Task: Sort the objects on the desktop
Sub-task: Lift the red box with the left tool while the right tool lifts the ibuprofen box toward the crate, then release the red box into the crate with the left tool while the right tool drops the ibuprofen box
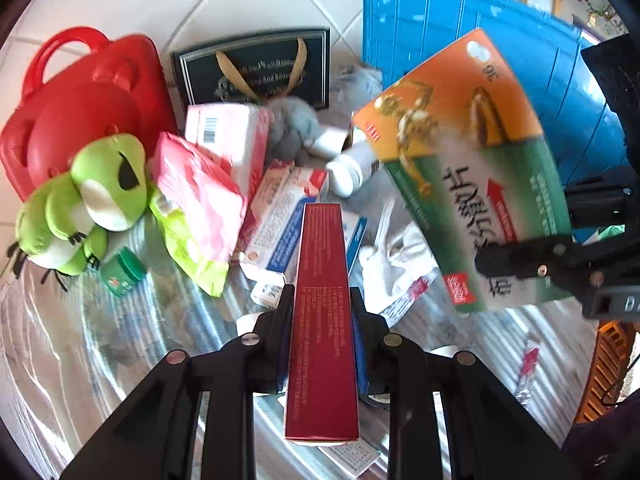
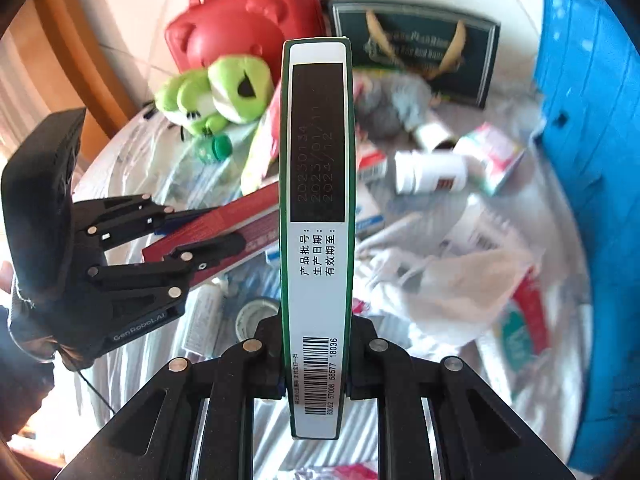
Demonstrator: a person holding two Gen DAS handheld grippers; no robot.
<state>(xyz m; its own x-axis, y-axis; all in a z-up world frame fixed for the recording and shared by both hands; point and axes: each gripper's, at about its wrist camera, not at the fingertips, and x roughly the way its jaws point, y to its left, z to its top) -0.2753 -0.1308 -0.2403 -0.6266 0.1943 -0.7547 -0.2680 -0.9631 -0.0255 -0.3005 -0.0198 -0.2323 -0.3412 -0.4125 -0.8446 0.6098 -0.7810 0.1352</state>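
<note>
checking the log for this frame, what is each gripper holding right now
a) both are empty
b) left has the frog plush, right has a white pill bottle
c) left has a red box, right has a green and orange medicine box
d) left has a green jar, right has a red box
c: the left gripper is clamped on a long red box, and the right gripper grips the green and orange medicine box edge-on.

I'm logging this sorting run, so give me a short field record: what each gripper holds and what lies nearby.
left gripper: shut on red box
right gripper: shut on green-edged medicine box, held edge-on
table clutter: green frog plush, white pill bottle on its side, red bear-shaped case
bin: blue crate behind the pile
</note>
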